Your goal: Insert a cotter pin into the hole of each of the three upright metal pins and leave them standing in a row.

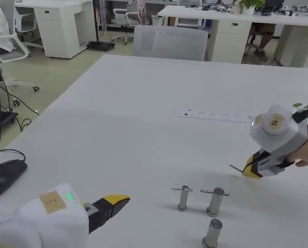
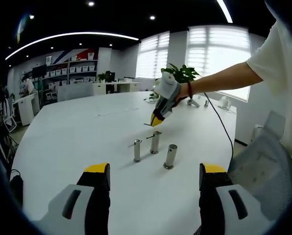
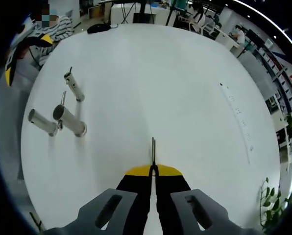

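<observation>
"Starting with the head view, what stands where?" asks the reader.

"Upright on the white worktop [image 1: 143,103]: the left pin [image 1: 183,198] and the right pin [image 1: 214,201] side by side, each crossed near its top by one of the fitted cotter pins [image 1: 182,189]. The near pin [image 1: 213,233] stands just in front of the right pin, its top bare. Beyond and to the right, the right tool [image 1: 245,171] grips a loose cotter pin [image 1: 236,168] between closed jaws. The left tool [image 1: 118,201] sits at the lower left, well apart from all three. A power strip [image 1: 213,114] lies farther back."

"And the left gripper view?"

"The left tool [image 2: 155,169] has its jaws wide apart, nothing between them. Ahead stand the left pin [image 2: 137,150], the right pin [image 2: 156,142] and the near pin [image 2: 171,156]. Just beyond them is the right tool [image 2: 155,122], held in a hand [image 2: 178,95]."

"The right gripper view?"

"The right tool [image 3: 153,170] has its jaws pressed together on the loose cotter pin [image 3: 153,149], which juts straight out past the tips. The left pin [image 3: 74,87], the right pin [image 3: 70,121] and the bare near pin [image 3: 42,122] appear at the upper left, well apart from the tool. The power strip [image 3: 236,115] lies to the right."
</observation>
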Tool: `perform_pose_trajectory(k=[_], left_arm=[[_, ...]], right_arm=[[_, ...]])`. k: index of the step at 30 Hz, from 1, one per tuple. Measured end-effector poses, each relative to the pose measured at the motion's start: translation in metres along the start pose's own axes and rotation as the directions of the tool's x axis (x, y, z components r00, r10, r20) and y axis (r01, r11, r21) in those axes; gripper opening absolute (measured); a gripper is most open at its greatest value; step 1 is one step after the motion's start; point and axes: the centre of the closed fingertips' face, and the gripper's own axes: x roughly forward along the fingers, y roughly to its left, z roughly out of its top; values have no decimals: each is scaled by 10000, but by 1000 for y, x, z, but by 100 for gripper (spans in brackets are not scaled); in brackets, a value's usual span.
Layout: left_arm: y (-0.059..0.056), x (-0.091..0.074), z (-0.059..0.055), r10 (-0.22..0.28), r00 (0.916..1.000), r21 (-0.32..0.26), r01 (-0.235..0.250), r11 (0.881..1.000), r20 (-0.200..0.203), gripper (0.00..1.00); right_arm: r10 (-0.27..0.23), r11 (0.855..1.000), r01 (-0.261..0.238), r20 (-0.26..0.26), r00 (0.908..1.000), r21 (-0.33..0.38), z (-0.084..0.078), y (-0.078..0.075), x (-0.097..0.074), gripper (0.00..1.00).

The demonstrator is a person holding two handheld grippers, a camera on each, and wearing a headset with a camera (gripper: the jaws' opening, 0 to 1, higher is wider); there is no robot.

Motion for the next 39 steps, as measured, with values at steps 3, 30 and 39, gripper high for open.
perform_pose_trajectory(k=[3, 30, 39], left_arm=[[-1, 2, 5, -121, 9999, -60, 121, 9999, 78, 71], [-17, 20, 30, -1125, 9932, -636, 1142, 9914, 300, 52], [-18, 24, 35, -1285, 9903, -1234, 1341, 9833, 520, 45]], right_arm=[[-217, 9997, 220, 261, 9994, -102, 5, 3, -9, 3], [-814, 9796, 1271, 2709, 9592, -1556, 73, 78, -79, 3], [-472, 9696, 1199, 3178, 9470, -2131, 94, 108, -85, 3]])
